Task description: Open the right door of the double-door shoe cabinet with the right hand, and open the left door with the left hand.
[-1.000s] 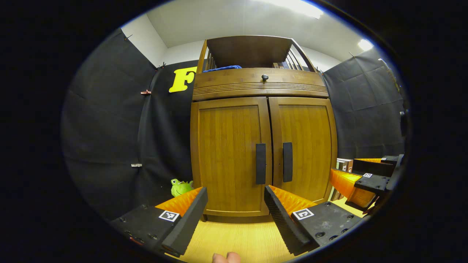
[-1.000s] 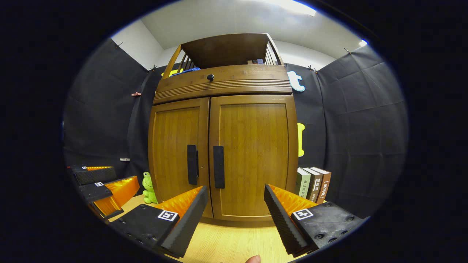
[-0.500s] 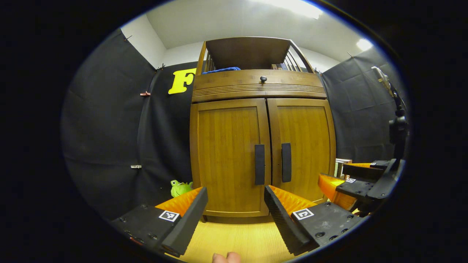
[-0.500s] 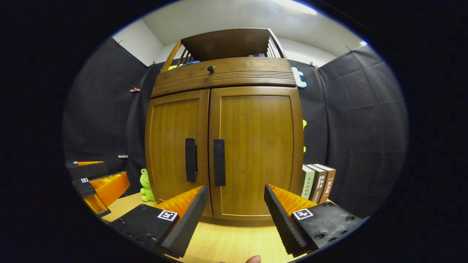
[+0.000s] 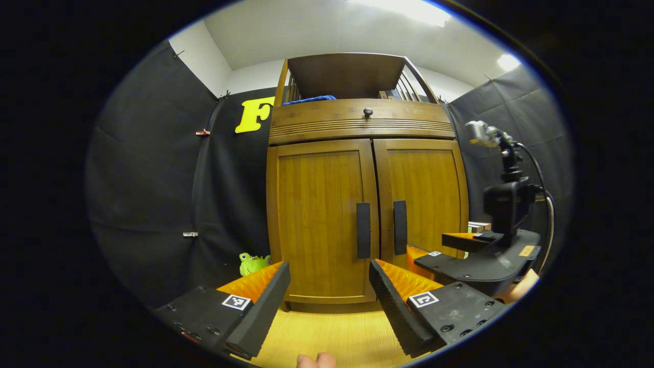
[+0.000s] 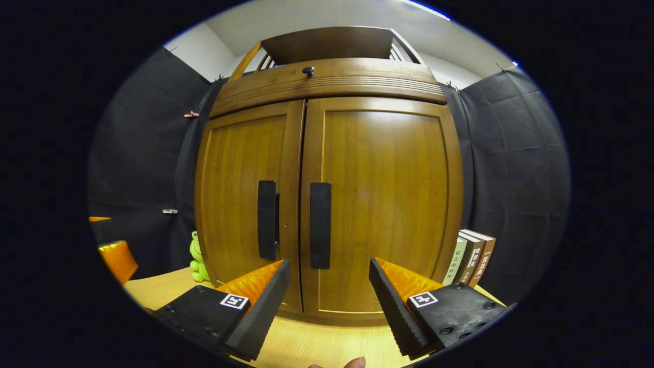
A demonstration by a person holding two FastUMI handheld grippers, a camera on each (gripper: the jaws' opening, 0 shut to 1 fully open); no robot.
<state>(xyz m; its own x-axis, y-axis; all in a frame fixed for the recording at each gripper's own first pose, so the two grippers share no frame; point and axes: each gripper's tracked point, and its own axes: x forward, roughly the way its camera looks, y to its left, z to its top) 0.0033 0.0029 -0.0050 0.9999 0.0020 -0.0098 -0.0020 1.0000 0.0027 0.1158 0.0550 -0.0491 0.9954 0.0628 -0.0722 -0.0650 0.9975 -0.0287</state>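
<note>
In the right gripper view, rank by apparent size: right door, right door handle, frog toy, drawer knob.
1. Right door
2. Right door handle
3. Frog toy, partly hidden by the cabinet's edge
4. Drawer knob
Apparent size only; the fisheye lens distorts.

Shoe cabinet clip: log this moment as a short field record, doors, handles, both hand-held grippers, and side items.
doors: right door and left door both closed
handles: right handle, left handle, untouched
right hand-held gripper: open, near right handle
left hand-held gripper: open, farther back
side items: frog toy left of cabinet, books right

Wooden table (image 6: 306,347) under cabinet (image 6: 378,168), frog (image 6: 195,255), books (image 6: 472,258)
</note>
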